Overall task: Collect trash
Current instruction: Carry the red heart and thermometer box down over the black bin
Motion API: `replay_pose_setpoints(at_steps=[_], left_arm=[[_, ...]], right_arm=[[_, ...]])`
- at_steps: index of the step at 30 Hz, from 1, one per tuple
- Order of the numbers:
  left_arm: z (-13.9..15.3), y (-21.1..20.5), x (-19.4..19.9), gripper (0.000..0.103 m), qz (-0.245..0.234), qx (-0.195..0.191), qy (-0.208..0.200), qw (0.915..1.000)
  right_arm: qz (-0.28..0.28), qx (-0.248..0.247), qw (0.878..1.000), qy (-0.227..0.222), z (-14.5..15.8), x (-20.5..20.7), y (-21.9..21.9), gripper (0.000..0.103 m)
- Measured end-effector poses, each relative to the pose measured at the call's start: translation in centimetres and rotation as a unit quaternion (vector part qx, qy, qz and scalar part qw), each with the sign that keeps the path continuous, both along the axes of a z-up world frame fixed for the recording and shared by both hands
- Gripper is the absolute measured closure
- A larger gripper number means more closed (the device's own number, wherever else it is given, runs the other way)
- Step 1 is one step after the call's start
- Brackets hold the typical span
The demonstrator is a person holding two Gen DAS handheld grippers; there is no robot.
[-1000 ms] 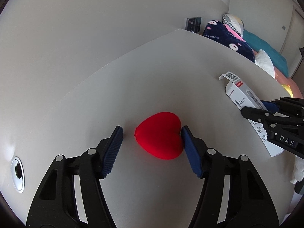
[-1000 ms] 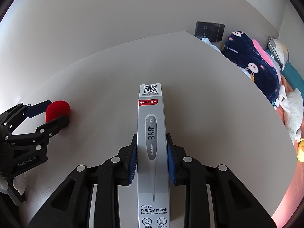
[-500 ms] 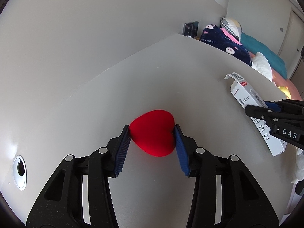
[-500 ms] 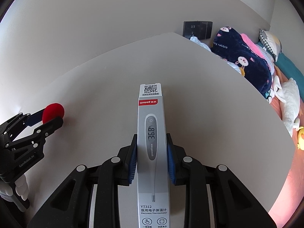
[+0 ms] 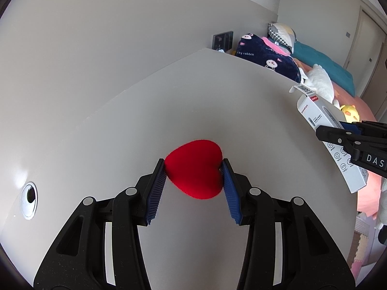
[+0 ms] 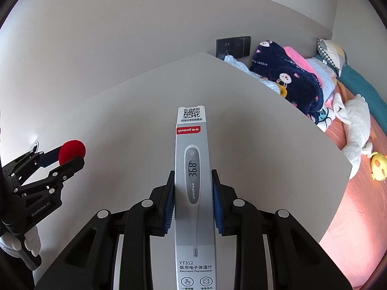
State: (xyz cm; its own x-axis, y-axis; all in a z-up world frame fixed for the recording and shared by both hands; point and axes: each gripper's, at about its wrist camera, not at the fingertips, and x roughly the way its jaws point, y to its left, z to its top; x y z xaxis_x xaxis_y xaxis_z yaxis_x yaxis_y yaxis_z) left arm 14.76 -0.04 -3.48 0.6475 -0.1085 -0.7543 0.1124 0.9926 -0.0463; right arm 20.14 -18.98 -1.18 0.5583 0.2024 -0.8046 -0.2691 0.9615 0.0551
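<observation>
While L gripper (image 5: 193,169) pinches heart (image 5: 196,169), grommet (image 5: 29,199) L-view only

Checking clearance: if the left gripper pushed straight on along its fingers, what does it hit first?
Likely the grey tabletop: the left gripper, shut on the red heart, points steeply down at bare surface. Depth unclear.

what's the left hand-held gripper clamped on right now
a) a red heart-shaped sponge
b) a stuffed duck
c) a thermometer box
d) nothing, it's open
a, in the left wrist view both blue pads of the left hand-held gripper press the sides of the red heart-shaped sponge; the thermometer box sits in the right hand-held gripper.
</observation>
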Motion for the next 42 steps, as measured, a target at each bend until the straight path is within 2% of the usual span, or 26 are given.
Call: replay_pose_setpoints(at_steps=[25,42], left_arm=[[2.8,-5.6,-6.4,0.058,-0.047,-0.006,-0.017,0.9987],[3.4,-11.7,-7.4,0.058,-0.099,-0.004,-0.022,0.9949]], right_arm=[[-0.036,0.01,0.999,-0.032,3.0,-8.5,-5.6,0.074],[-0.076,0.015,0.996,-0.039,3.1,-12.7,-11.2,0.074]])
